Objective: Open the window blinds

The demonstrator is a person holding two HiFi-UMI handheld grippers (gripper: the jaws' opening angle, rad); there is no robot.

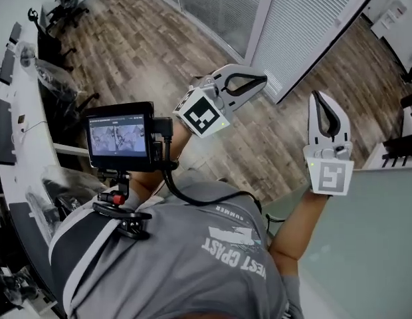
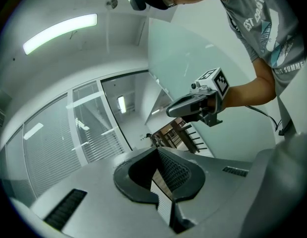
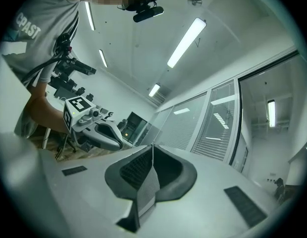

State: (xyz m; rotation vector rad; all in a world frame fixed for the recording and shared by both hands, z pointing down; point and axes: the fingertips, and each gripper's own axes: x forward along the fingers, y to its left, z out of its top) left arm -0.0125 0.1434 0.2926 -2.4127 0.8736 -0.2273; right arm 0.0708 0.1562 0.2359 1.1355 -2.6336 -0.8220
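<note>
White slatted blinds (image 1: pixel 312 18) hang closed behind glass panels, beyond the wooden floor. My left gripper (image 1: pixel 262 80) is held level and points toward them; its jaws meet at the tips with nothing between them. My right gripper (image 1: pixel 317 96) is beside it, a little to the right, shut and empty too. In the left gripper view the shut left gripper (image 2: pixel 156 150) faces the blinds (image 2: pixel 94 144), with the right gripper (image 2: pixel 169 112) alongside. In the right gripper view the shut right gripper (image 3: pixel 152 146) faces the blinds (image 3: pixel 213 133), with the left gripper (image 3: pixel 119 144) at its left.
A long white desk (image 1: pixel 20 145) with office chairs (image 1: pixel 63 78) runs along the left. A frosted glass panel (image 1: pixel 365 244) stands at the lower right, with dark furniture (image 1: pixel 399 148) behind it. A small monitor (image 1: pixel 119 138) is mounted at the person's chest.
</note>
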